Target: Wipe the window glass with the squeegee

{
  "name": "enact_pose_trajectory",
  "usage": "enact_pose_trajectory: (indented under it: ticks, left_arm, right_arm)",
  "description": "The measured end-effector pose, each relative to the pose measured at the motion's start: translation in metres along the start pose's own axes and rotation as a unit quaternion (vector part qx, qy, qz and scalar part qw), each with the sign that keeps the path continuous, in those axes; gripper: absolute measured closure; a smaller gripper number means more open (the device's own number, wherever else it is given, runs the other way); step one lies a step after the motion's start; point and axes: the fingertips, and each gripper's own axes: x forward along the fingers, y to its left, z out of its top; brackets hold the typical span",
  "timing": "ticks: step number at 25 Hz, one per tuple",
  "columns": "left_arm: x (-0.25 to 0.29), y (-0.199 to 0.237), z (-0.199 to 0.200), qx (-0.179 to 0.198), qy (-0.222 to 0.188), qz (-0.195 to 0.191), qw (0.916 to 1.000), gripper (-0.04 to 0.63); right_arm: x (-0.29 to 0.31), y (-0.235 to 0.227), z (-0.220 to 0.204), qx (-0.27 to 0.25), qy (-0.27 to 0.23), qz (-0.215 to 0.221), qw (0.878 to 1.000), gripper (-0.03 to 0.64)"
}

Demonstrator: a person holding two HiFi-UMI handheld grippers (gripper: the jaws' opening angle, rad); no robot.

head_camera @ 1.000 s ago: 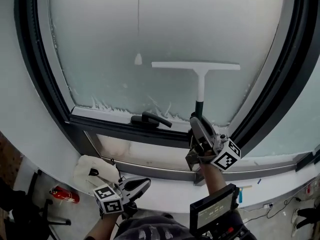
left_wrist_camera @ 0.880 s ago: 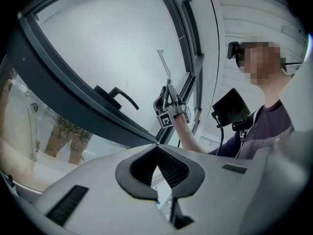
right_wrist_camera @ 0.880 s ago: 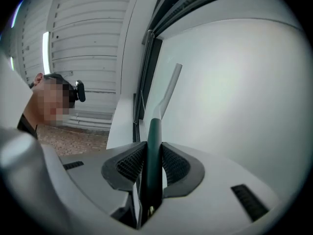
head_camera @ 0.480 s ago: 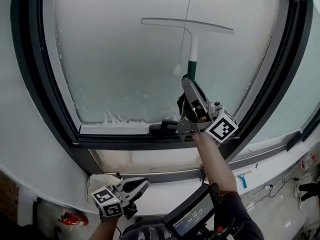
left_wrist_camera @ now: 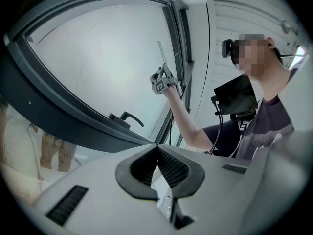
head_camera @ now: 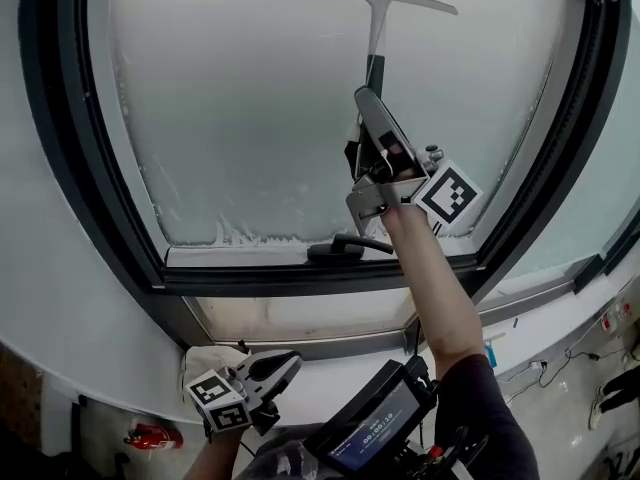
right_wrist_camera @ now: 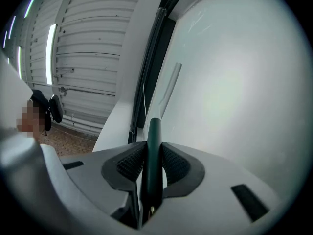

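The right gripper was closed firmly on the dark lower end of the squeegee, the round grip pinched between both ribbed pads. From there the pale shaft ran up to the cross blade, which lay flat against the glass near the window's top edge, right of centre, tilted slightly down to the right. In the head view the right arm reached high to keep it there.

The squeegee looked light and stiff, with a soft blade edge. Its smooth round grip could probably twist between the pads, so the dark end section seemed the right place to hold it, squarely and tightly.

The left gripper hung low below the sill, its pads together with nothing between them.
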Motion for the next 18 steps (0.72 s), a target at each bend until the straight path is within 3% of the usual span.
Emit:
enact_pose_trajectory:
  ticks: [18]
  left_arm:
    - [0.000, 0.005, -0.005, -0.012, 0.005, 0.006, 0.9999, 0.591]
  right_arm:
    - [-0.016, 0.001, -0.018, 0.044, 0.011, -0.001, 0.999, 0.520]
